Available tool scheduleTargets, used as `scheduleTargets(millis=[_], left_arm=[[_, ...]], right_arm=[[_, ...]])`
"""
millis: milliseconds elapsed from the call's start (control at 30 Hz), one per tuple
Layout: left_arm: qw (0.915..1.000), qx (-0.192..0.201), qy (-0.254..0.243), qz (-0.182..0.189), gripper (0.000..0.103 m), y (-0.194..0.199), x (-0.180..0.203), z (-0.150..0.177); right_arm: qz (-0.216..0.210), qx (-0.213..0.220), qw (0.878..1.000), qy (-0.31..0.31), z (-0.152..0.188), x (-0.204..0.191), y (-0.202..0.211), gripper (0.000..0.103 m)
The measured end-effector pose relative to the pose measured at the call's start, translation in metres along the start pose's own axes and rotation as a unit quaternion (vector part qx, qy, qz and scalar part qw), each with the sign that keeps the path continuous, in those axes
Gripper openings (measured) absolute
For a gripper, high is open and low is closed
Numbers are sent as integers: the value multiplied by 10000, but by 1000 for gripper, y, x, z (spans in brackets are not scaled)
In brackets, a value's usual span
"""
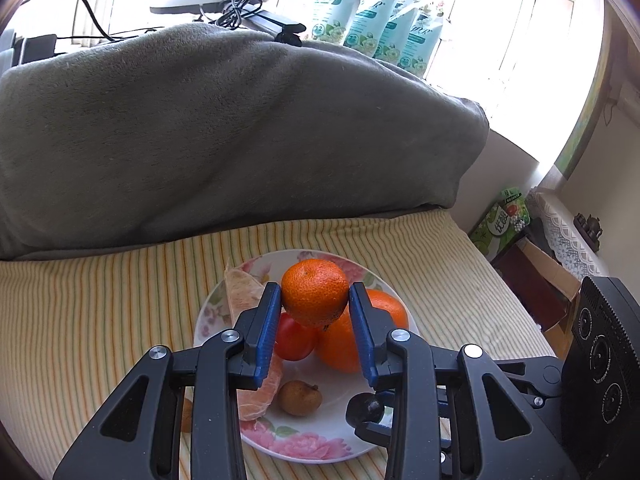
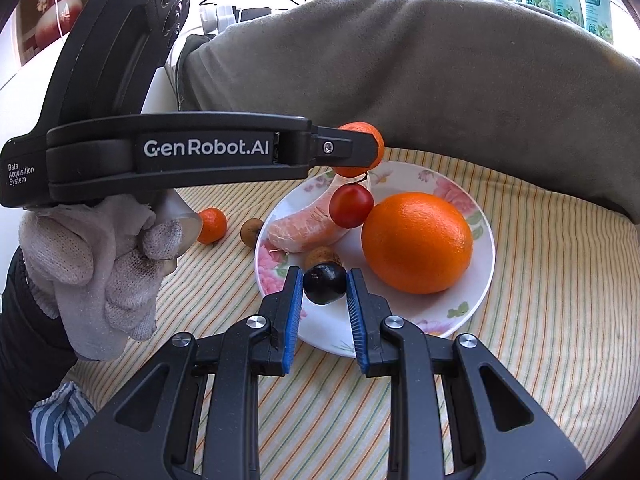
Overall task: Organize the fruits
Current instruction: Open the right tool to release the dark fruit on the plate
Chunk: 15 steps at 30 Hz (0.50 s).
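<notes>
My left gripper [image 1: 315, 300] is shut on a small mandarin [image 1: 315, 292] and holds it above the floral plate [image 1: 304, 446]. It shows from the side in the right wrist view [image 2: 360, 148], with the mandarin [image 2: 368, 134] at its tip. My right gripper [image 2: 324, 284] is shut on a dark grape [image 2: 324, 282] over the plate's [image 2: 452, 316] near rim. On the plate lie a big orange [image 2: 416, 242], a red cherry tomato [image 2: 351, 205], a peeled pomelo segment [image 2: 304, 226] and a brown longan [image 2: 320, 256].
A second mandarin [image 2: 211, 225] and a longan [image 2: 250, 232] lie on the striped cloth [image 2: 540, 300] left of the plate. A grey blanket-covered mound [image 1: 224, 132] rises behind. Boxes and clutter [image 1: 532, 264] stand beyond the cloth's right edge.
</notes>
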<state>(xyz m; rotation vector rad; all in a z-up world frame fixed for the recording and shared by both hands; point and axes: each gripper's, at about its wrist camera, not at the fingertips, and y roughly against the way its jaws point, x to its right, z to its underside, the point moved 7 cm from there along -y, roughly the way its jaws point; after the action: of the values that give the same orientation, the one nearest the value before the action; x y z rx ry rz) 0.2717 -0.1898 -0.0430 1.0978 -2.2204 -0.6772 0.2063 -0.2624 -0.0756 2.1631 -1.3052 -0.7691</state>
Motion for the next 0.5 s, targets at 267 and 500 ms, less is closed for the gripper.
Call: scheduleTargets(millis=[267, 500], left_arm=[[10000, 40, 1, 20, 35, 1, 0, -2], [9999, 110, -15, -6, 54, 7, 0, -4]], right_arm=[[27, 32, 10000, 15, 0, 1, 1, 24], [29, 101, 9999, -17, -4, 1, 2, 50]])
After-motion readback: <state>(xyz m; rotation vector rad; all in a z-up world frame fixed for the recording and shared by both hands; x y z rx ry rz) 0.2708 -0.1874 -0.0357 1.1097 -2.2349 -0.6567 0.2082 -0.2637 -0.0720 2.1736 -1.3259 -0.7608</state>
